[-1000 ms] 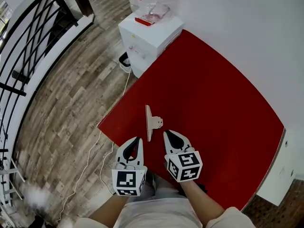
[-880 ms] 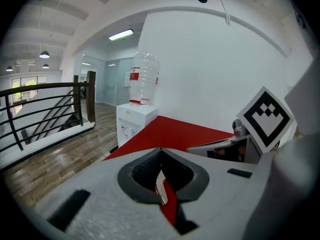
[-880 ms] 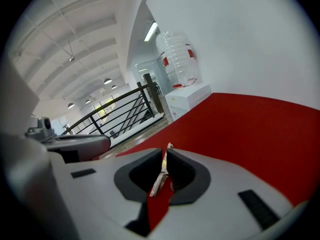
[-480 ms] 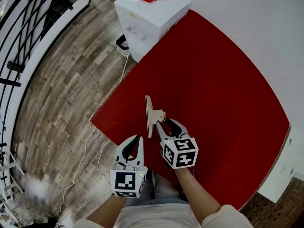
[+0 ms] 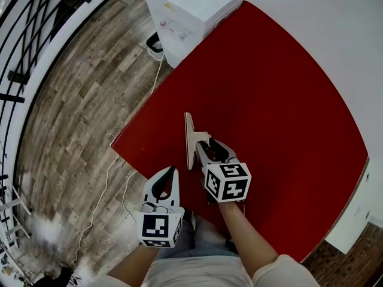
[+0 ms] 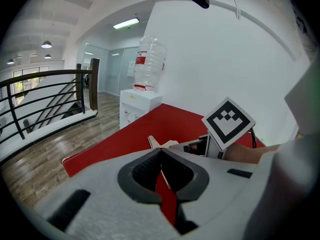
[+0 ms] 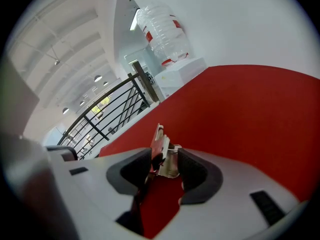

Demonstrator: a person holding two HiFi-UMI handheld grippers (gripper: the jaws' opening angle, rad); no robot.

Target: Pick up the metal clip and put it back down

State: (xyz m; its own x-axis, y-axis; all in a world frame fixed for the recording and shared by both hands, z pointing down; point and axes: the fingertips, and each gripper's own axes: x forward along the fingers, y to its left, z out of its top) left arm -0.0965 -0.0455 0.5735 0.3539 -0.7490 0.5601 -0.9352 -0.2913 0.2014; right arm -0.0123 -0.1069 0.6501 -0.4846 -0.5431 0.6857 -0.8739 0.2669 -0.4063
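The metal clip lies on the red table near its left edge, a long pale plate with a small handle pointing right. My right gripper is at that handle with its jaws opening; in the right gripper view the clip sits between the pads, which stand apart around it. My left gripper hovers at the table's near edge, left of the clip, shut and empty. In the left gripper view the clip shows just beyond the closed left gripper.
A white water dispenser with a bottle stands at the table's far left corner. A cable runs over the wooden floor to the left. A black railing borders the floor. A white wall lies behind the table.
The right gripper has moved forward to the clip and gone from shut to wide open around its handle. The left gripper has stayed put.
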